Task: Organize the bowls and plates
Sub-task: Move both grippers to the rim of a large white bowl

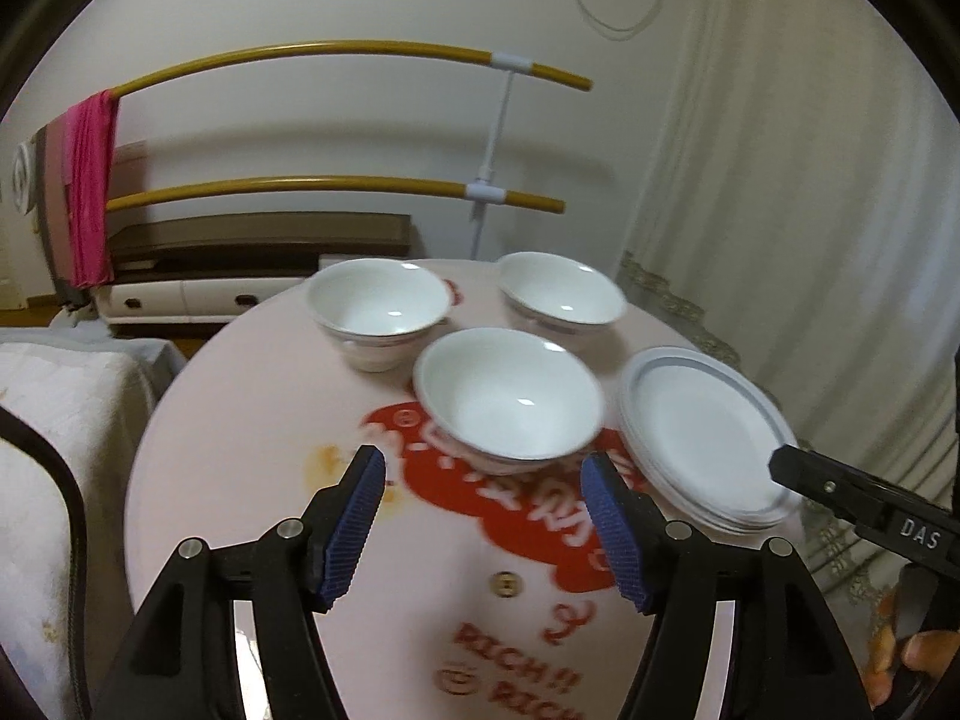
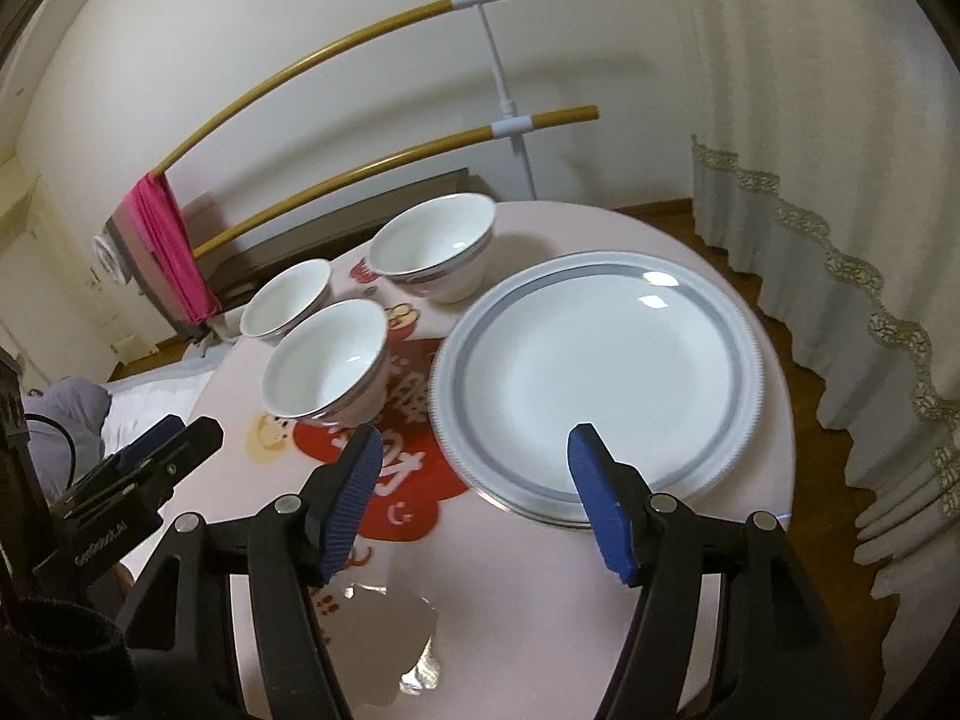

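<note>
Bowls (image 1: pixel 509 399) stand loose on the desk (image 1: pixel 240 420) beside the stacked plates (image 2: pixel 600 372); your left gripper (image 1: pixel 483 519) and right gripper (image 2: pixel 474 495) fingers hang released, so nest the nearest bowl next.

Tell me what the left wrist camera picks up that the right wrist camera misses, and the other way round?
Only the left wrist view shows a white drawer unit by the wall and fingers on the right gripper's handle. Only the right wrist view shows a torn patch in the tablecloth and a lilac cloth. Both show three bowls, the stacked plates, the pink round table, the yellow rack, and open, empty grippers: left, right.
</note>
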A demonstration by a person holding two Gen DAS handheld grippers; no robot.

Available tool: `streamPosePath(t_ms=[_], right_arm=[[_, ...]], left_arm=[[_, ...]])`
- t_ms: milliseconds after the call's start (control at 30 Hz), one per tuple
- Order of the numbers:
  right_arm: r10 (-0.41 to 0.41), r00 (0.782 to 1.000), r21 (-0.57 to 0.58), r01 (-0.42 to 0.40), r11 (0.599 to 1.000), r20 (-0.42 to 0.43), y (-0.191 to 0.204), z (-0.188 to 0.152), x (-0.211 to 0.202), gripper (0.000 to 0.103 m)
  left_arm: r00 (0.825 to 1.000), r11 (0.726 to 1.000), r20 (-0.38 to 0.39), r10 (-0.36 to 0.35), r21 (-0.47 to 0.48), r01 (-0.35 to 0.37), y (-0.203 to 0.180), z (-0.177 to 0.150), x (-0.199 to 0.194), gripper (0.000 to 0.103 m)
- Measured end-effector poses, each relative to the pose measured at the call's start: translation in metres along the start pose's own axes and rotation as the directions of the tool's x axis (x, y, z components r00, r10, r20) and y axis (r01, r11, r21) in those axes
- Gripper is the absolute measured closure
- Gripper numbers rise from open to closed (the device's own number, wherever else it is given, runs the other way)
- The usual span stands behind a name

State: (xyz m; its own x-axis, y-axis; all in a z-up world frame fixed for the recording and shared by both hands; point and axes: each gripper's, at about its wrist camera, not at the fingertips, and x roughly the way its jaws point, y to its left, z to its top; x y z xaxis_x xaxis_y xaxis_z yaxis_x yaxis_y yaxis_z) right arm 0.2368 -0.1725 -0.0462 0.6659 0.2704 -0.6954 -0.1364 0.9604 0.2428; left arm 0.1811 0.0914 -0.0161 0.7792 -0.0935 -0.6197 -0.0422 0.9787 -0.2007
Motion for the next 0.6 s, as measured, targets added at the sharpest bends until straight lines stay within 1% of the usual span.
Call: streamPosePath(t_ms=[133, 300, 400, 533, 600], right_arm=[[0.021, 0.999, -0.004, -0.021, 1.000, -0.026, 0.010, 0.000, 0.012, 0.037], [0.045, 0.998, -0.016, -0.046, 0.999, -0.049, 0.023, 0.003, 0.029, 0.037], [0.061, 0.996, -0.033, -0.063, 0.997, -0.061, 0.032, 0.009, 0.041, 0.037], [0.052, 0.996, -0.063, -0.056, 0.996, -0.072, 0.043, 0.019, 0.058, 0.037], [0.046, 0.996, -0.072, -0.052, 0.996, -0.080, 0.046, 0.026, 0.069, 0.037]], left_arm=[[1.000, 1.000, -0.015, 0.026, -0.015, -0.026, 0.014, 0.002, 0.005, 0.039], [0.999, 0.999, -0.040, 0.022, -0.031, -0.023, 0.022, 0.009, 0.016, 0.039], [0.998, 1.000, -0.058, 0.012, -0.026, -0.013, 0.021, 0.019, 0.028, 0.039], [0.997, 1.000, -0.076, 0.006, -0.022, -0.007, 0.021, 0.038, 0.054, 0.039], [0.997, 1.000, -0.082, 0.004, -0.021, -0.005, 0.023, 0.043, 0.060, 0.039]])
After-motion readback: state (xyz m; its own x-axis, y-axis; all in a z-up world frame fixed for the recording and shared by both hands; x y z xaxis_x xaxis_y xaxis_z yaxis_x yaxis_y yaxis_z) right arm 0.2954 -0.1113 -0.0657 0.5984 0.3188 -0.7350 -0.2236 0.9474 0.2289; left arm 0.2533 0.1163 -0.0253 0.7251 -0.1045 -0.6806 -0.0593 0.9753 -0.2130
